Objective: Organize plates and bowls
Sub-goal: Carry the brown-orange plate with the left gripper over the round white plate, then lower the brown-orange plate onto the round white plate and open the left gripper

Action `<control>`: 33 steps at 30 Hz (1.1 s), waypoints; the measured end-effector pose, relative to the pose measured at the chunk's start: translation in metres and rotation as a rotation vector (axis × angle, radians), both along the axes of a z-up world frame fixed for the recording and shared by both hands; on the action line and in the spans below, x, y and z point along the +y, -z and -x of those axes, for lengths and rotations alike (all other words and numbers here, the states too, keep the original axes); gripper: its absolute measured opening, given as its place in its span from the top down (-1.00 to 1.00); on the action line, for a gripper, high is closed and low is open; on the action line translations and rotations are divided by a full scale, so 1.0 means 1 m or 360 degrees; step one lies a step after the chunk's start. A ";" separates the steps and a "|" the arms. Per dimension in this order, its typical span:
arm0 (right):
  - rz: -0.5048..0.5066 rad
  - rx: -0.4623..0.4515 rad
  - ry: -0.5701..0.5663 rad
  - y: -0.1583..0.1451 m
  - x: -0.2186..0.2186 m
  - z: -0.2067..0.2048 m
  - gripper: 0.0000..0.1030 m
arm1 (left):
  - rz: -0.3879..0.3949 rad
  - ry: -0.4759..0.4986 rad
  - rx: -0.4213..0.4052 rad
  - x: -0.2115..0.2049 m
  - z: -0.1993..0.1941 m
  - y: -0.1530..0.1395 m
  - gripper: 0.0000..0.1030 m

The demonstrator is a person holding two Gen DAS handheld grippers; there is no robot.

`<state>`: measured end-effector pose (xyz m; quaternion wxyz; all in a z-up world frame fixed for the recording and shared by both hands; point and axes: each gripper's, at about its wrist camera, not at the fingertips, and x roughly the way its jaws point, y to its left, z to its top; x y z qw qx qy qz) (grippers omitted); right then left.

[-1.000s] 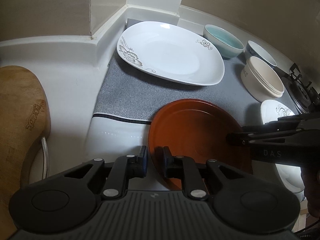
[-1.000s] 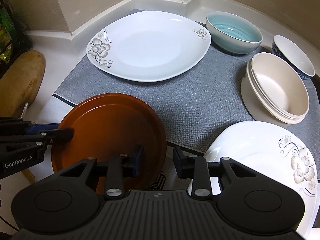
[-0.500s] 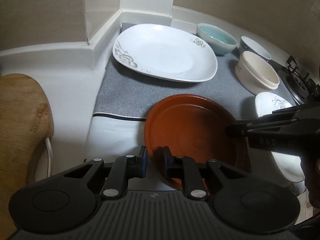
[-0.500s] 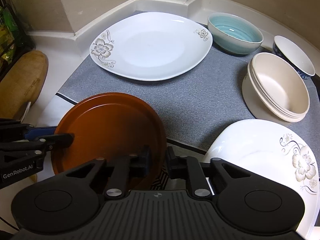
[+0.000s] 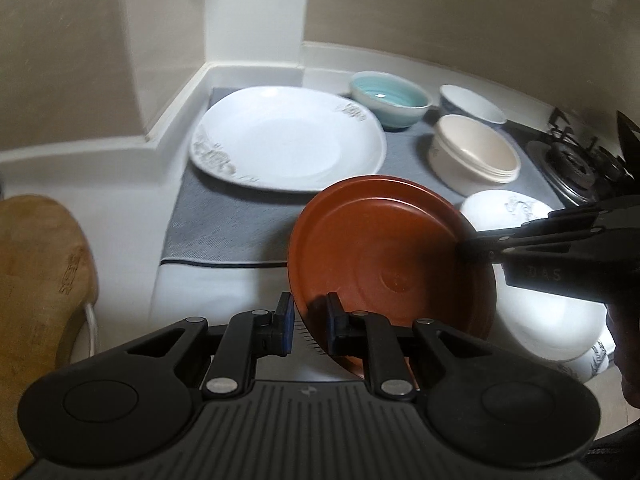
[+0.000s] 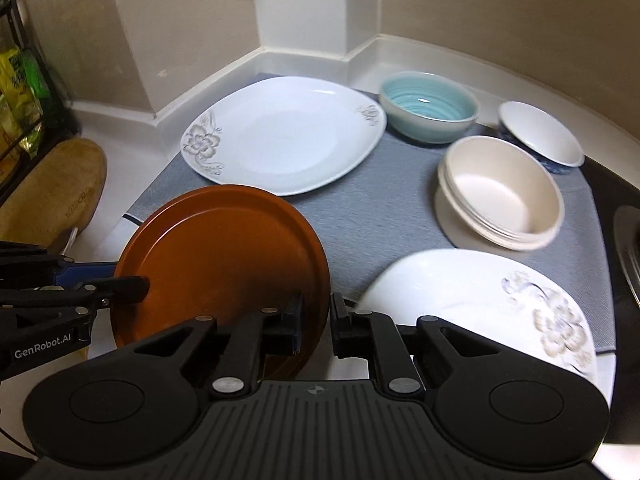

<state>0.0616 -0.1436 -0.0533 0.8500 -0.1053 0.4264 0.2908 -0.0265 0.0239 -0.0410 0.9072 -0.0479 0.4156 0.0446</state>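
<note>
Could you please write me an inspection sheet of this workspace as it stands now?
Surface: white counter with a grey mat in the corner.
Job's things: brown plate lifted and tilted between both grippers; large floral plate, teal bowl, blue-rimmed bowl and stacked cream bowls on the mat; second floral plate at the mat's near edge.
Clutter: wooden board left of the mat.
Grippers: left gripper and right gripper each straddle the brown plate's rim; contact cannot be told.
Cables: a white cord beside the board.
Surroundings: beige walls, white pillar, gas burner, a rack with packets.
</note>
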 end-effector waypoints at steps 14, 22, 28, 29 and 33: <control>-0.0062 -0.0005 0.0194 -0.001 -0.060 0.007 0.71 | 0.0013 0.0173 -0.0062 -0.052 -0.011 -0.007 0.66; -0.0029 0.0001 0.0334 -0.003 -0.101 0.000 0.71 | 0.0041 0.0334 -0.0063 -0.089 -0.034 -0.006 0.66; -0.0012 0.0031 0.0407 0.000 -0.130 -0.012 0.71 | 0.0071 0.0419 0.0045 -0.115 -0.056 0.008 0.66; -0.0007 0.0037 0.0411 0.002 -0.135 -0.015 0.71 | 0.0070 0.0421 0.0069 -0.118 -0.060 0.012 0.66; 0.0063 0.0129 0.0400 0.012 -0.147 -0.030 0.71 | 0.0087 0.0394 0.0155 -0.133 -0.076 0.022 0.66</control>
